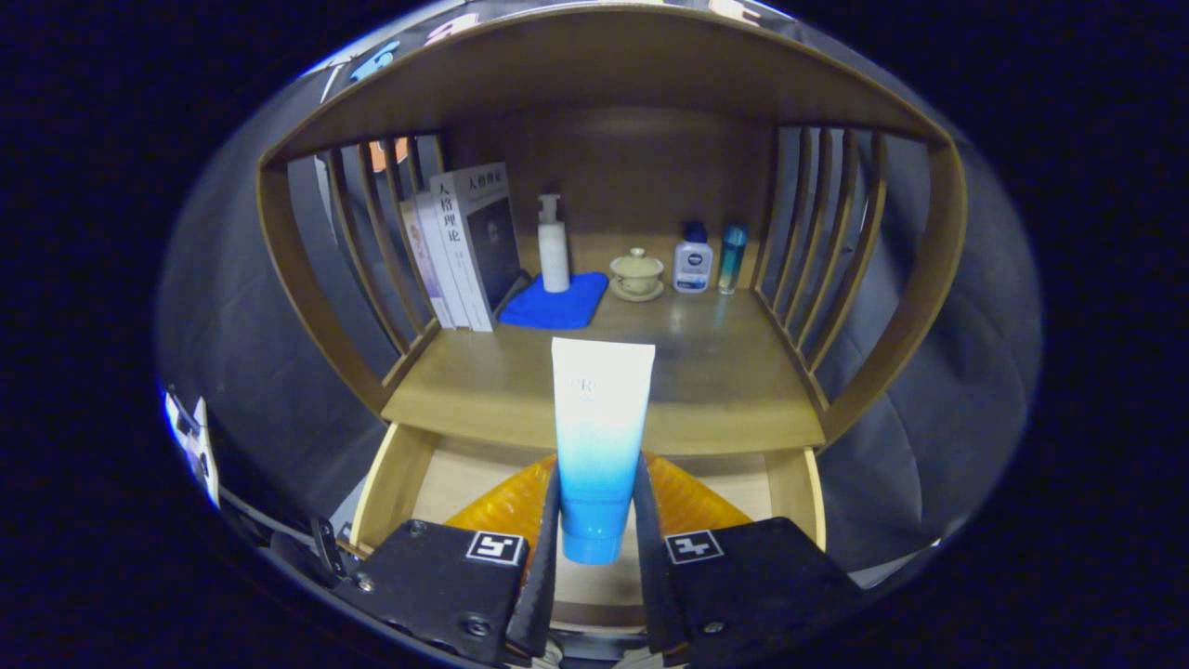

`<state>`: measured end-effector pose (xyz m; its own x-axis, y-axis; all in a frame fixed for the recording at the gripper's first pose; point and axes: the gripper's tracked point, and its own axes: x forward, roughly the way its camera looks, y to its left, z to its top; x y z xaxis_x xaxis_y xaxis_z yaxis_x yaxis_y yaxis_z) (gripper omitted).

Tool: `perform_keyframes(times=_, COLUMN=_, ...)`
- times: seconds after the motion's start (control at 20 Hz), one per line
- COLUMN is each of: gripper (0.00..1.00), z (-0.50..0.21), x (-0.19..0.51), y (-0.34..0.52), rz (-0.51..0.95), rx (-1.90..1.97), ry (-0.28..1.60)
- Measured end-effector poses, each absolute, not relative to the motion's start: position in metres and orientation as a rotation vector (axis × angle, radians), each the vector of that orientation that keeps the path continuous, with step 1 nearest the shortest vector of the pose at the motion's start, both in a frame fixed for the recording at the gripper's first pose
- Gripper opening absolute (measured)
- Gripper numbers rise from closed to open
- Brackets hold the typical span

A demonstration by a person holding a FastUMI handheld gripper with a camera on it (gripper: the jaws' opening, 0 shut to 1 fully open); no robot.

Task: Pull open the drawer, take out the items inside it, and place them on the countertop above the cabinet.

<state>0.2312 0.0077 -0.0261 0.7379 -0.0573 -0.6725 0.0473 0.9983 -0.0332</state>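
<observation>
With the drawer (464, 478) pulled open below, the gripper (597, 530) has its jaws pinching the tube (599, 437) down near its cap, both fingers pressed against its sides, so the tube stands upright, cap down. It hangs over the open drawer, just in front of the counter (715, 390) edge, which looks like a lift on its way up. The near half of the counter is bare, a sensible landing spot. Farther back sit books (464, 246) on the left, a pump bottle (554, 246) on a blue cloth (557, 305), a lidded cup (636, 272) and two small bottles (711, 258) on the right.
</observation>
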Motion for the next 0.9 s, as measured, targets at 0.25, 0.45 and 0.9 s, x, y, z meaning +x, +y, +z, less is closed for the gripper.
perform_keyframes(times=0.25, gripper=0.42, z=-0.025, x=0.251, y=0.011, rz=-0.049, rx=-0.007, ry=0.675)
perform_keyframes(times=0.45, gripper=0.42, z=-0.027, x=0.272, y=0.011, rz=-0.067, rx=-0.016, ry=0.637)
perform_keyframes(times=0.9, gripper=0.42, z=-0.045, x=0.328, y=-0.001, rz=-0.125, rx=-0.031, ry=0.648)
